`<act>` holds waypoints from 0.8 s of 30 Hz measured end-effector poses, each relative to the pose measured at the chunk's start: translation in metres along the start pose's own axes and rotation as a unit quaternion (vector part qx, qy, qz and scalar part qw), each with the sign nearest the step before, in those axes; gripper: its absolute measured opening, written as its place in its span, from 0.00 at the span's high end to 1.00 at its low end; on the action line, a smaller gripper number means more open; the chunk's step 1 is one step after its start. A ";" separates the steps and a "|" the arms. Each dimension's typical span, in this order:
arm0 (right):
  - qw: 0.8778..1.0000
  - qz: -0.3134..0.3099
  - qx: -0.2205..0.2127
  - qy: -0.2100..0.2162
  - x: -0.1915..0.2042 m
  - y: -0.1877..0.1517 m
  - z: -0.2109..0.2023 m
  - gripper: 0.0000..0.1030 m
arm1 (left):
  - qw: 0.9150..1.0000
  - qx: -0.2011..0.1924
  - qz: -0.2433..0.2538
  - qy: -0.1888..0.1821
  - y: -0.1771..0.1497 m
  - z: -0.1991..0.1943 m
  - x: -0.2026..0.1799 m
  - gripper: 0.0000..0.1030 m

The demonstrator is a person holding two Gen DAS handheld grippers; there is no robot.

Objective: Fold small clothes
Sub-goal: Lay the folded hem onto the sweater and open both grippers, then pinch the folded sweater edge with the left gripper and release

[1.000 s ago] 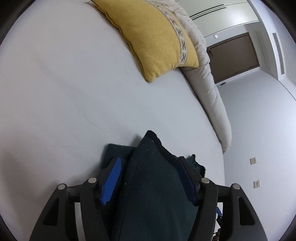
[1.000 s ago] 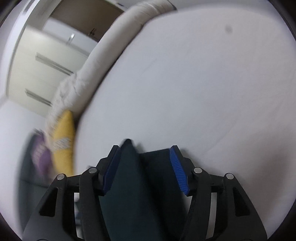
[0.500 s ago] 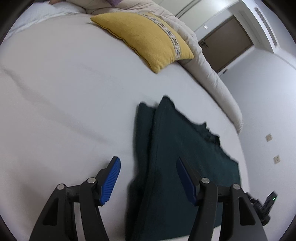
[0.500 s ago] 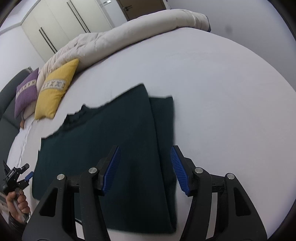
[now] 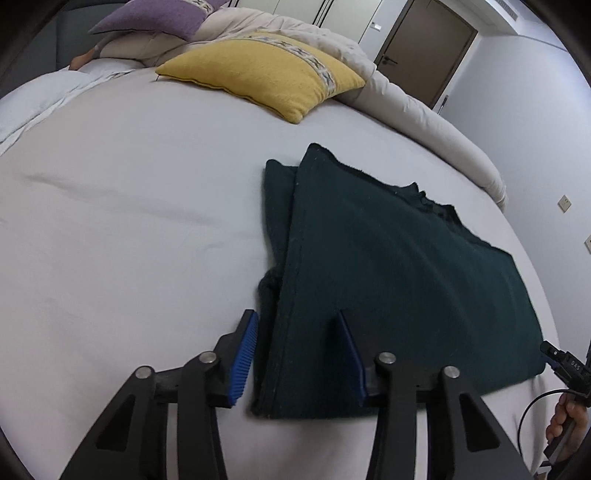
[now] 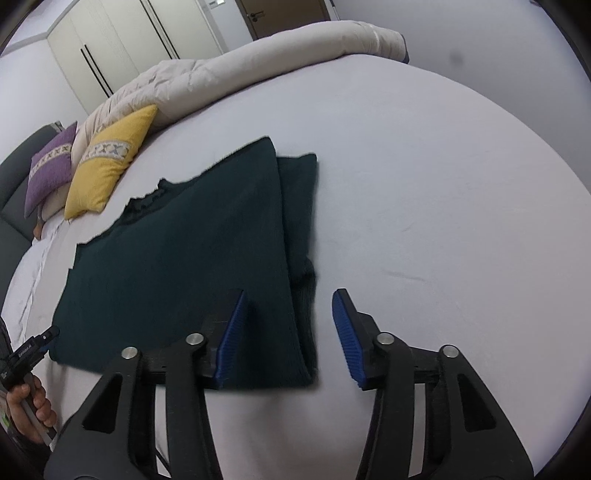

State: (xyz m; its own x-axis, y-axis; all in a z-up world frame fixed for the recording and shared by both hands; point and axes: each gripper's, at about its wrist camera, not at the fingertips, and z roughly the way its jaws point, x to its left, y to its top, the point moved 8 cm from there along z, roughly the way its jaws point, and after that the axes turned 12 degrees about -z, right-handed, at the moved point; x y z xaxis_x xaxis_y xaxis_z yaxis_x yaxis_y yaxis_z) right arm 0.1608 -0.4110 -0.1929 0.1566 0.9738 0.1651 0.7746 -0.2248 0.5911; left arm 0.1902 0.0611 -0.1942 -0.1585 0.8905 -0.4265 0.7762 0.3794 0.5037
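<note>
One dark green garment [image 5: 388, 266] of thick, fuzzy knit lies flat on the pale sheet of the bed [image 5: 129, 221], folded into a rough rectangle with a narrow strip showing under one long side. My left gripper [image 5: 299, 354] stands just above its near left corner; its jaws have just been closing but are apart, with the folded edge between the ribbed blue pads and not pressed. My right gripper [image 6: 284, 339] hovers at the near right corner the same way, jaws just closing, apart, one pad over the cloth and one over bare sheet. Two square cushions lie far off: one yellow [image 5: 266, 74], one purple [image 5: 155, 18], both with a patterned band. One rolled beige duvet [image 6: 240, 74] runs along the far side.
</note>
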 end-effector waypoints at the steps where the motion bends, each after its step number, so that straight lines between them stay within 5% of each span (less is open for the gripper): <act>1: 1.000 -0.006 0.003 -0.001 0.002 -0.003 0.000 0.68 | 1.000 -0.001 0.002 0.002 -0.001 0.000 0.000 0.59; 8: 0.999 -0.036 0.010 -0.028 0.007 -0.010 -0.002 0.92 | 1.000 0.005 0.008 0.012 -0.003 0.005 0.004 0.77; 12: 0.999 -0.028 0.007 -0.027 0.005 -0.009 -0.011 0.95 | 1.000 0.006 0.020 0.012 -0.004 0.003 0.001 0.89; 24: 0.999 0.039 0.019 -0.002 -0.011 -0.029 -0.016 0.96 | 1.000 0.014 0.020 0.004 -0.010 -0.003 0.009 0.92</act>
State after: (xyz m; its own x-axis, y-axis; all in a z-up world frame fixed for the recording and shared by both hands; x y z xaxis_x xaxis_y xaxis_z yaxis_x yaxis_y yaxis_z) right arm 0.1271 -0.4158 -0.1989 0.2197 0.9538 0.2051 0.7833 -0.2977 0.5457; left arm 0.1788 0.0663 -0.2010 -0.1319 0.9072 -0.3994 0.7989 0.3359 0.4990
